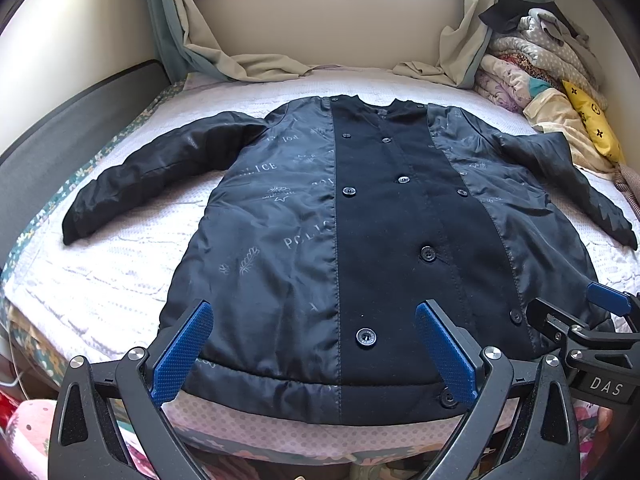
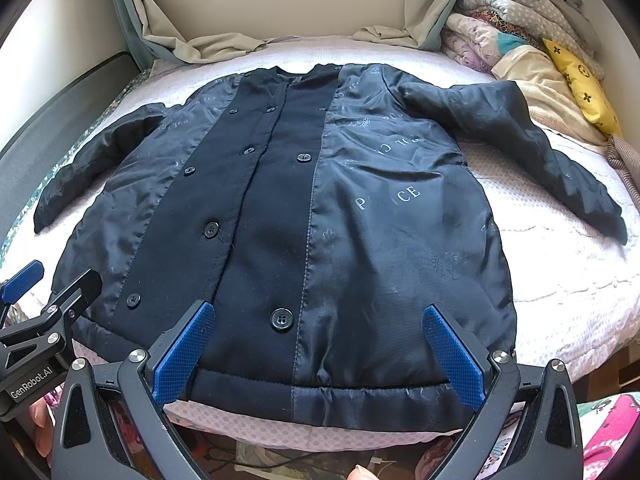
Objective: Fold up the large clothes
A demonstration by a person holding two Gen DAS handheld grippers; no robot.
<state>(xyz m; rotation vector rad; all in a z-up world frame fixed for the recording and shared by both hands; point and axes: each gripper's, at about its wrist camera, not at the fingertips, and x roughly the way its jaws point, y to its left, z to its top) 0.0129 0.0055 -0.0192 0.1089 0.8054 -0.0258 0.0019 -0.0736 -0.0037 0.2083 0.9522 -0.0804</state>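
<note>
Coat (image 1: pixel 360 220) lying flat and spread on the bed (image 1: pixel 100 280), front side up, hem at the near edge, collar toward the window, both sleeves stretched out to the sides.

Going from the left: left sleeve (image 1: pixel 152 176) resting limp on the white cover, looking thin and glossy, probably slipping easily between the pads. Left gripper (image 1: pixel 314 350) hovering over the hem, wide open, holding nothing. Middle button panel looking matte, thicker and less slippery. Padded hem band (image 2: pixel 320 396) seeming the firmest place for pinching. Right gripper (image 2: pixel 320 354) also spread fully and empty, above the hem on its side. Right sleeve (image 2: pixel 540 152) lying out toward the pile of bedding (image 2: pixel 520 40).

Judging the coat as soft, bulky, rather heavy; taking hold at the cuffs or shoulder seams, gripping both layers.
</note>
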